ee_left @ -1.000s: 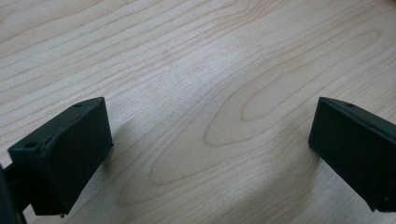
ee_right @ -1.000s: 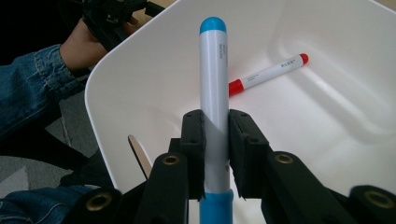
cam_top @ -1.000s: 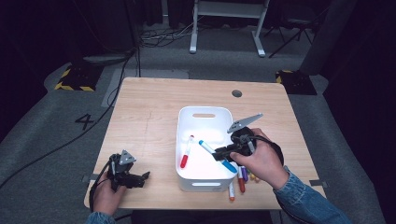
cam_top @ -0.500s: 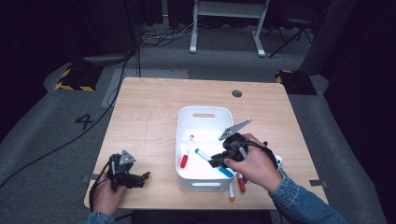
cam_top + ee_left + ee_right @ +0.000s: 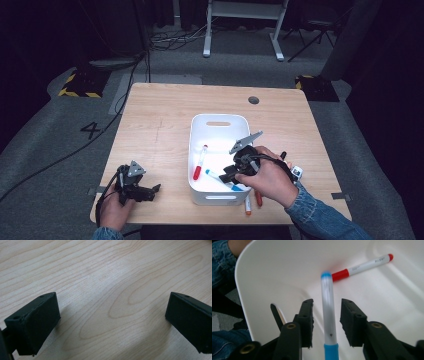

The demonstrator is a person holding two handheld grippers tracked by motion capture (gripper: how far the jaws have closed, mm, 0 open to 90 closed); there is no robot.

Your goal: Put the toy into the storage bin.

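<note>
Inside smooth white bin (image 5: 218, 121), slim marker (image 5: 328, 312).

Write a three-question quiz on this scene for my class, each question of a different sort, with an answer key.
1. True or false: the left gripper holds a marker.
2. Multiple choice: the red-capped marker lies (a) in the white bin, (b) on the floor, (c) between the left gripper's jaws.
3. Short answer: what lies between the jaws of the right gripper?

Key
1. False: its jaws stand wide apart over the bare wooden table.
2. (a).
3. The blue-capped marker, inside the bin; a gap shows on each side of it, so the jaws are not clamped on it.
</note>
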